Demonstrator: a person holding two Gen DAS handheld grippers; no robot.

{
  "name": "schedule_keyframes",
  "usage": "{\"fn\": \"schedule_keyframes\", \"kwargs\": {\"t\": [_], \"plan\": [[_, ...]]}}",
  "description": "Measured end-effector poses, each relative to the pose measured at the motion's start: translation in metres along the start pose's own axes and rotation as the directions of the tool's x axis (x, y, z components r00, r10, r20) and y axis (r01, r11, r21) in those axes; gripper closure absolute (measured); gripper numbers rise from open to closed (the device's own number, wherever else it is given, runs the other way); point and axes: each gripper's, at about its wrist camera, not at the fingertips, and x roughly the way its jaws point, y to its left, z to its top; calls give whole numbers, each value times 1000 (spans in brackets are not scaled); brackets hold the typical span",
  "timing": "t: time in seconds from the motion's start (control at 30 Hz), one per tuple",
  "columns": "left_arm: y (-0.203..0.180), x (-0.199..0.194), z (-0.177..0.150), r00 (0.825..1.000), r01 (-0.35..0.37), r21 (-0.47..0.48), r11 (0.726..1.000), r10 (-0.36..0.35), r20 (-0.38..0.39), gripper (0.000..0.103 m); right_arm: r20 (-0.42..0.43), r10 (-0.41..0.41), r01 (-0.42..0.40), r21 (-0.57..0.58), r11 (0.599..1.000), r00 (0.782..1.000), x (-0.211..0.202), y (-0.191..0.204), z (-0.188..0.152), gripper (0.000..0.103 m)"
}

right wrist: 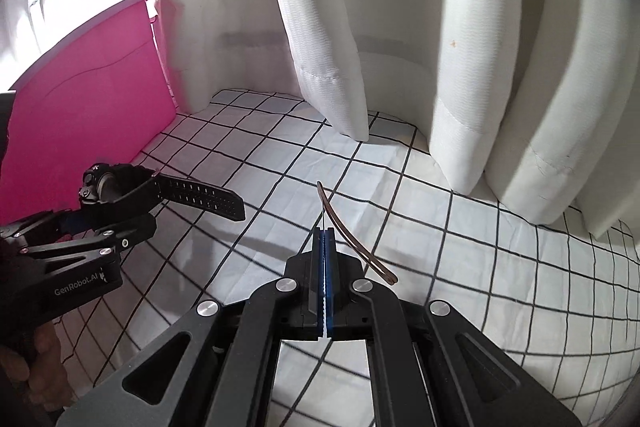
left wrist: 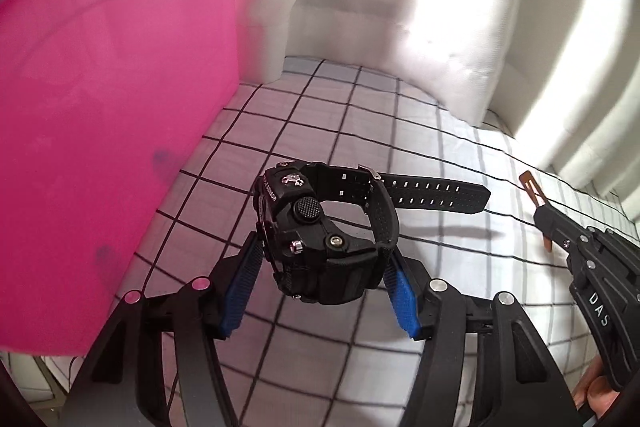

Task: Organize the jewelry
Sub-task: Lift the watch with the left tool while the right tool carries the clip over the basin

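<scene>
Because jewelry needs sorting, the left claw [left wrist: 320, 291] grips a black watch [left wrist: 320, 239] above the checked cloth [left wrist: 320, 115], near a pink box [left wrist: 100, 107] on the left; I cannot see inside it. From the right view, the right claw [right wrist: 324, 239] is pinched tight on a thin brown clip [right wrist: 352, 235].

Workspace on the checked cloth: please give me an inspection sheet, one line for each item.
Surface: white checked cloth, lying flat.
Job's things: black watch held above the cloth; thin copper-coloured curved strip held in the air.
Clutter: nothing seen.
Grippers: left gripper shut on the watch; right gripper shut on the strip.
Cables: nothing seen.
Surroundings: pink box at the left; white curtains behind.
</scene>
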Motion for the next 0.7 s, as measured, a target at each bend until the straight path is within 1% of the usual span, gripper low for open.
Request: {"fn": "schedule_keyframes", "kwargs": {"t": [0.1, 0.2, 0.33, 0.43, 0.57, 0.7], "plan": [[-7, -29, -2, 1000, 24, 14, 1000, -24, 20, 46, 9, -9, 9, -2, 1000, 1000, -27, 0, -4, 102], [-14, -59, 2, 997, 45, 35, 998, -47, 59, 46, 33, -19, 19, -1, 1000, 999, -60, -2, -1, 102], [-22, -105, 14, 989, 77, 60, 995, -84, 123, 46, 92, -18, 19, -11, 1000, 996, -97, 5, 14, 102], [-20, -139, 27, 979, 84, 69, 994, -95, 178, 46, 148, -5, 11, -38, 999, 989, -123, 16, 30, 102], [1, -179, 48, 963, 58, 36, 998, -65, 261, 46, 215, 48, -27, -98, 995, 975, -145, 43, 58, 102], [40, -208, 68, 948, -4, -25, 1000, 12, 318, 46, 262, 137, -93, -171, 981, 955, -153, 80, 90, 102]]}}
